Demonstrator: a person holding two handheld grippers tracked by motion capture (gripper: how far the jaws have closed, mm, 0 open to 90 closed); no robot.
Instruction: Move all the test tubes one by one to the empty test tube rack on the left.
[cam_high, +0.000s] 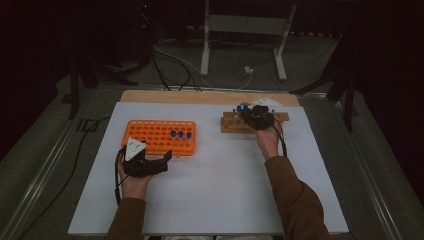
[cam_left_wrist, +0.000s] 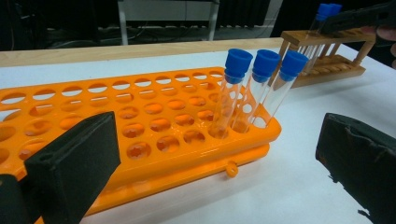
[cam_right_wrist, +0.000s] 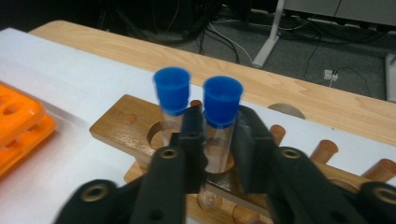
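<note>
The right tool (cam_right_wrist: 218, 135) reaches far over the wooden rack (cam_right_wrist: 130, 128) — clamped on a blue-capped tube (cam_right_wrist: 219, 121). The left tool (cam_left_wrist: 215, 158) rests spread wide beside the orange rack (cam_left_wrist: 140, 126) on the bench (cam_high: 210, 190).

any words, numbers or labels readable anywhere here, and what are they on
None can be read.
Orange rack: no lettering visible on it.
Blue-capped tubes: plain caps and clear glass, no labels.
Wooden rack: bare wood, no markings.
White card behind the wooden rack: too small and blurred to tell if it carries any print.
</note>
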